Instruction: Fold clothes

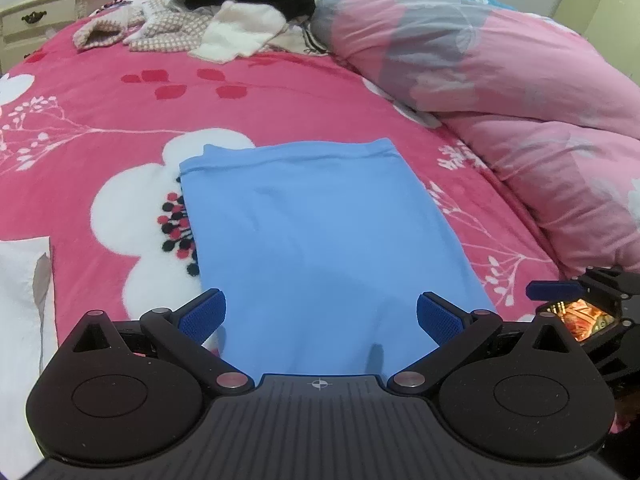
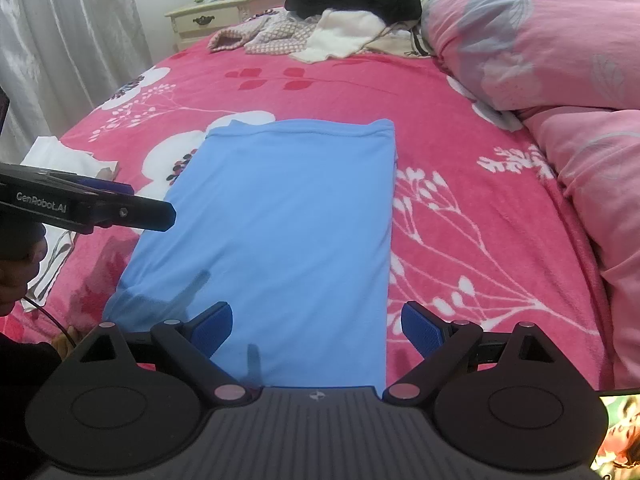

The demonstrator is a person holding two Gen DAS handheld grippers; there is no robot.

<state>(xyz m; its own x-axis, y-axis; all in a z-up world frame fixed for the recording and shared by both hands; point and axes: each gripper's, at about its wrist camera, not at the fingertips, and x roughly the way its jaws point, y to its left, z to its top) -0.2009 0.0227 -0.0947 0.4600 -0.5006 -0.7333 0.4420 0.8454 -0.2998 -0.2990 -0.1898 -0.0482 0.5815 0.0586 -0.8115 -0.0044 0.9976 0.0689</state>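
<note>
1. Lying flat on the pink floral blanket (image 1: 120, 92), the light blue garment (image 1: 320, 240) makes a long folded rectangle with its hem at the far end; its near end is hidden behind each gripper body in both wrist views.
2. The left gripper (image 1: 320, 316) hangs over the near part of the garment, its blue pads (image 1: 202, 314) spread wide apart with nothing between them.
3. The right gripper (image 2: 316, 326) hangs over the garment's near right edge, its jaws likewise spread and empty; the right pad sits above the blanket, the left above blue cloth.
4. In the right wrist view the left gripper appears side-on at the left edge, cut off by the frame; the hand (image 2: 16, 276) holding it is dark and hard to make out.
5. A white cloth (image 1: 20, 280) lies at the blanket's left edge, only partly in frame.
6. A heap of clothes (image 2: 340, 20), black, white and checked, sits at the far end of the bed; individual pieces cannot be told apart.
7. A pink quilt (image 2: 560, 60) is bunched along the right side, and a cream nightstand (image 1: 44, 16) stands beyond the bed.
</note>
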